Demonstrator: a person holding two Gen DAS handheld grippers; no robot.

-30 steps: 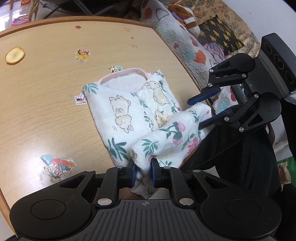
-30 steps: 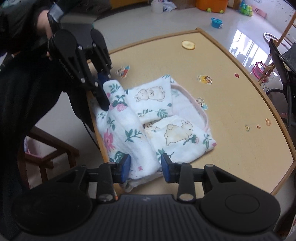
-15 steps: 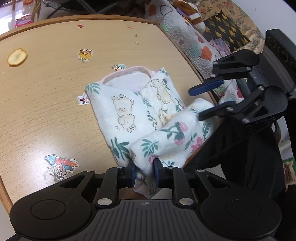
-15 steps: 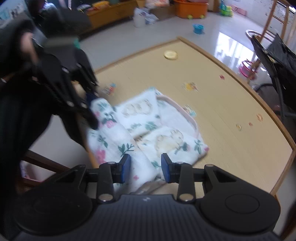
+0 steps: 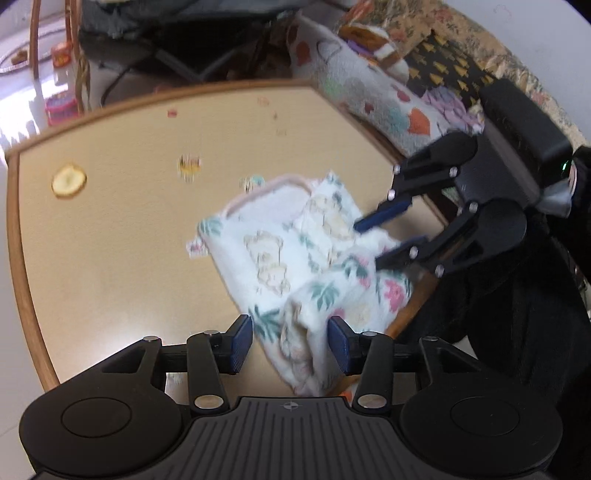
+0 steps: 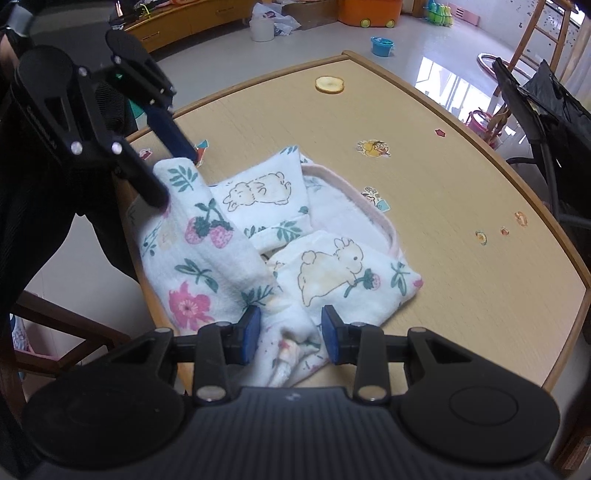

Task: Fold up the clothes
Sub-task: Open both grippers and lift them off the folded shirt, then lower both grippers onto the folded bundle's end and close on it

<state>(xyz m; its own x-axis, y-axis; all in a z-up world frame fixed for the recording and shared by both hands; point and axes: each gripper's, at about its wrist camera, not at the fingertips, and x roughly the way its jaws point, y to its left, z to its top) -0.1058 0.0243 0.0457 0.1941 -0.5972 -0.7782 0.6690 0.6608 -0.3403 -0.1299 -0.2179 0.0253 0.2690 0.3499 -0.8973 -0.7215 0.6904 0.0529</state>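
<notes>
Releasing the white floral-print cotton garment (image 5: 295,266), my left claw (image 5: 291,343) just spread apart; right claw (image 6: 290,334) open astride its bunched end, needing to smooth next

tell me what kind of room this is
Probably a home playroom or a child's living room: a sticker-dotted wooden table, an orange wheeled toy bin and small blue bucket on the floor, and a patterned quilt beside the table.
</notes>
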